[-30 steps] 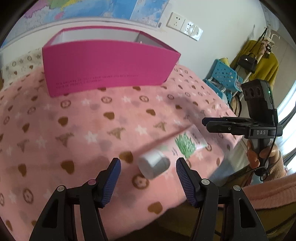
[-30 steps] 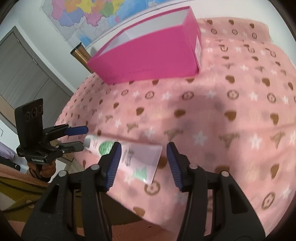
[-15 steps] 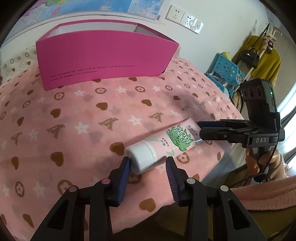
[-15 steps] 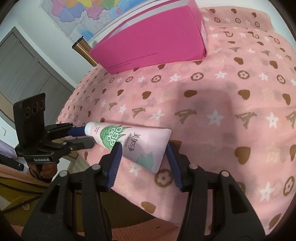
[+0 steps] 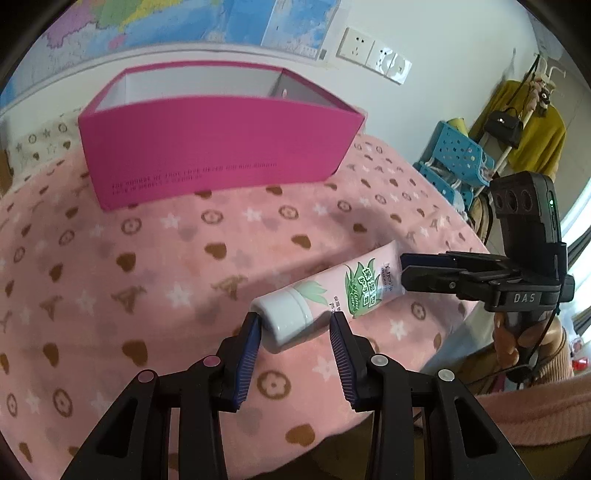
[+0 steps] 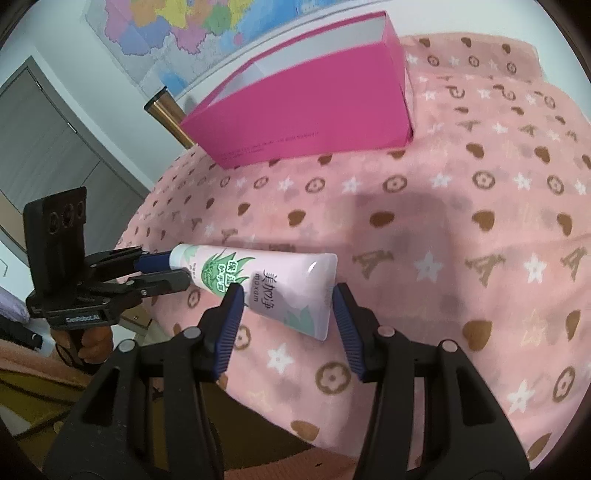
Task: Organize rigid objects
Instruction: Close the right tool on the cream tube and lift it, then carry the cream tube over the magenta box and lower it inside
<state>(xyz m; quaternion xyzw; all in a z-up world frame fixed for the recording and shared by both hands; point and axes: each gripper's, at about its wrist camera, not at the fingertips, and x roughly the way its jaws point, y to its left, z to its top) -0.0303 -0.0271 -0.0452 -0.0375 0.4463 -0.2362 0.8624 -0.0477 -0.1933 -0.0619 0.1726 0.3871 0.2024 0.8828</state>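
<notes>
Pink tube (image 5: 332,295) between both tongs, seemingly.

A pink blanket (image 5: 147,280) with brown hearts lies under the left claw (image 5: 295,319). On the wall far ahead of it are a map (image 5: 184,22) and sockets (image 5: 373,59) — off to its right, a blue stool (image 5: 458,158), a yellow coat (image 5: 535,136) and a black bag (image 5: 504,125). Ahead-left of the right claw (image 6: 289,291) stands a brass flask (image 6: 168,118) — grey doors (image 6: 48,147) further left.

The tube (image 6: 258,284) reads "maxam"; the right gripper (image 5: 400,273) reads "DAS"; the left gripper (image 6: 168,271) reads "GenRobot.AI".
</notes>
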